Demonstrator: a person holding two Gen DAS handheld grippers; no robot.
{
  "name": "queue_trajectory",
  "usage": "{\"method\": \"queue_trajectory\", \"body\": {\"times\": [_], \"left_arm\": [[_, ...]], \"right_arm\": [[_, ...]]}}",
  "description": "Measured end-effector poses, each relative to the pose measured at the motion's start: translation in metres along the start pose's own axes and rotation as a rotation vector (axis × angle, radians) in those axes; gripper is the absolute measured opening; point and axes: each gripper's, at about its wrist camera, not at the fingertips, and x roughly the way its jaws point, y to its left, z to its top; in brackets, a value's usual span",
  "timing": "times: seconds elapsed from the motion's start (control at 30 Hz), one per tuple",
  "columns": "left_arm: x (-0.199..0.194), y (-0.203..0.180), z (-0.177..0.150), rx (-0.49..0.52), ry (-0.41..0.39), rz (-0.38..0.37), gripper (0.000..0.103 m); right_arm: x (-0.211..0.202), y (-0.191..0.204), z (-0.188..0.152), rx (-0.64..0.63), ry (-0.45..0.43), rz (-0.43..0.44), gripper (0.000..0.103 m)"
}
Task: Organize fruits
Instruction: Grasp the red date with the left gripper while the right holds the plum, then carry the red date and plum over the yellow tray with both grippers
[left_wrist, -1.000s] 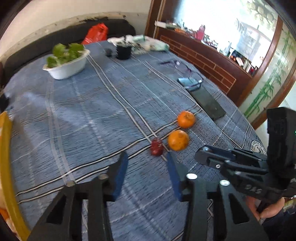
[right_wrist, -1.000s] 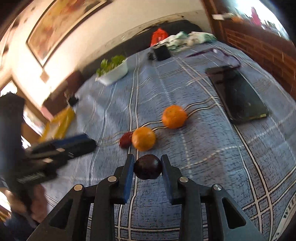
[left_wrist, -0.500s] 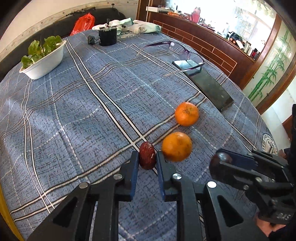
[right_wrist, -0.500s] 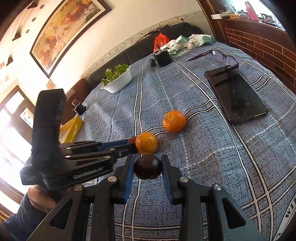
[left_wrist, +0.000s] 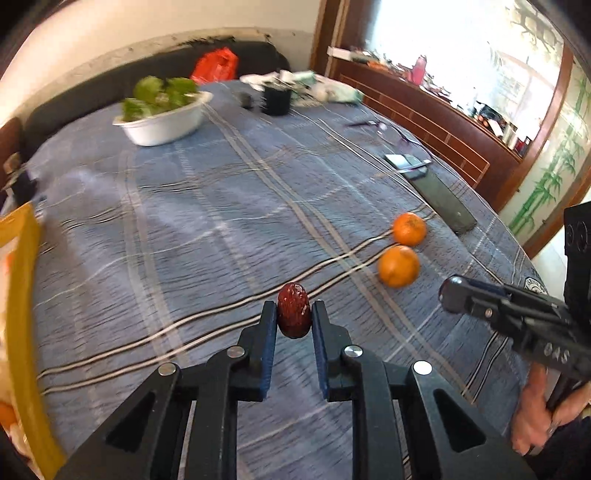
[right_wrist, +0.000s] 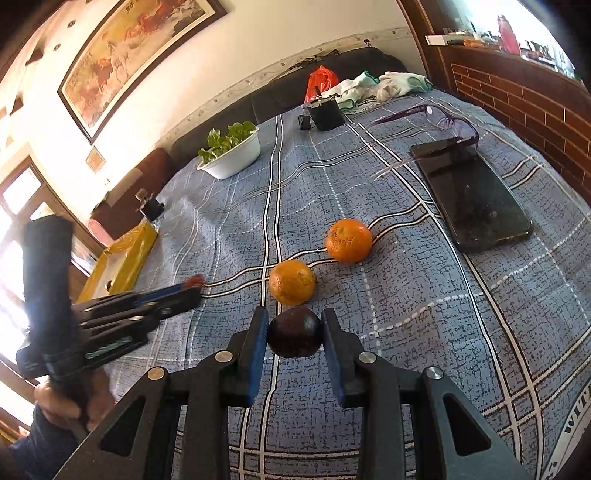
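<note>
Left wrist view: the left gripper (left_wrist: 294, 317) clamps a red jujube (left_wrist: 293, 310) at lower centre; two oranges (left_wrist: 399, 266) lie on the blue plaid tablecloth (left_wrist: 207, 221) at right

Right wrist view: the right gripper (right_wrist: 294, 330) grasps a dark plum (right_wrist: 294, 332) at lower centre, just below the nearer orange (right_wrist: 291, 281)

We see 2 oranges (right_wrist: 291, 281) side by side on the tablecloth (right_wrist: 406, 314), phone (right_wrist: 472, 195) right, bowl (right_wrist: 232, 157) behind.
</note>
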Motion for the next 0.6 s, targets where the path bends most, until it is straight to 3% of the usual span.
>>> {"method": "queue_trajectory", "body": {"times": [0.23, 0.6], "left_arm": [[-0.030, 0.037, -0.020, -0.093, -0.085, 0.061, 0.018], [-0.063, 0.062, -0.035, -0.125, -0.188, 0.181, 0.018]], "right_arm": [[0.007, 0.034, 0.002, -0.061, 0.026, 0.024, 0.032], [0.019, 0.093, 0.005, -0.190, 0.054, 0.054, 0.032]]}}
